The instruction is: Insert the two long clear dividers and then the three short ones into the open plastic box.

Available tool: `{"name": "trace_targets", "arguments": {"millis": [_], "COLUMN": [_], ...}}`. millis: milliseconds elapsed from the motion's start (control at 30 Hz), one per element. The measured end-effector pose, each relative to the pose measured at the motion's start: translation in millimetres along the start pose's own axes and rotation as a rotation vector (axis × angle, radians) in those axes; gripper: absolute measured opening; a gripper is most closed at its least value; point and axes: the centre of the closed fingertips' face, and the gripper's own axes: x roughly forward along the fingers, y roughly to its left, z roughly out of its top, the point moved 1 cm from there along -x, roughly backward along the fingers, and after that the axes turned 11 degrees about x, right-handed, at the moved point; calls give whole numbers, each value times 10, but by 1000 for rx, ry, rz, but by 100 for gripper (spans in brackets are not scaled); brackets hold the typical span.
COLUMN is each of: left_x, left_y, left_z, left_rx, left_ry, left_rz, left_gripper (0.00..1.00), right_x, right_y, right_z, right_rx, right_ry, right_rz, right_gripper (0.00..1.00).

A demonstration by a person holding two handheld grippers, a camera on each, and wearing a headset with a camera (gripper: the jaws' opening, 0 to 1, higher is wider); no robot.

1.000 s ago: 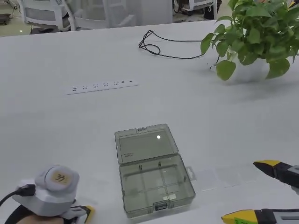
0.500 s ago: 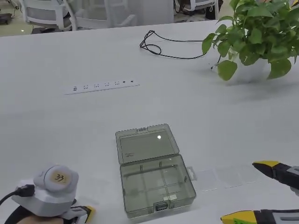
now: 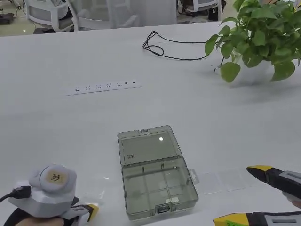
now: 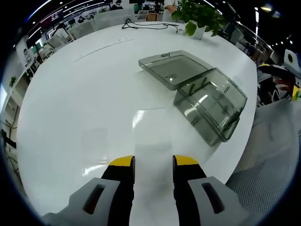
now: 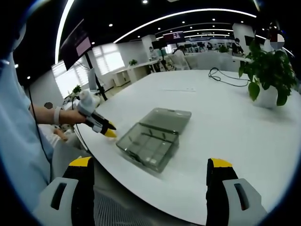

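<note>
The smoky clear plastic box [image 3: 158, 189] lies open near the table's front edge, with its lid [image 3: 148, 146] folded back flat. Clear partition lines show inside it. Flat clear dividers [image 3: 219, 181] lie on the table just right of the box. Another faint clear piece [image 4: 149, 123] lies ahead of my left gripper [image 4: 154, 162], which is open by a narrow gap with nothing between its jaws. It sits left of the box [image 4: 211, 103]. My right gripper [image 3: 245, 195] stands wide open beside the dividers, right of the box [image 5: 148, 146].
A white power strip [image 3: 103, 87] lies mid-table. A black cable [image 3: 162, 47] coils at the back, and a potted plant [image 3: 261, 35] stands at the back right. The table's front edge runs just below the box. Office chairs stand beyond the far side.
My right gripper has drifted a little left, toward the dividers and the box. The left gripper has barely shifted. The box has not moved.
</note>
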Motion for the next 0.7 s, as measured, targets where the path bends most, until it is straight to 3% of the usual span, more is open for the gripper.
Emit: {"name": "trace_targets", "arguments": {"millis": [400,533,700], "left_x": [-238,-291,-367], "left_y": [-38,-81,-212], "left_z": [331,442,633], "left_rx": [-29,-39,-53], "left_ry": [-123,-160,-223], "left_rz": [1,-10,-35], "left_gripper": [30,30,30], "right_x": [231,334,468], "right_y": [138,177,223], "right_z": [117,217,378], "right_rx": [36,78,140], "right_ry": [-38,-67,-102], "right_rz": [61,79,101], "right_gripper": [100,100,97]}}
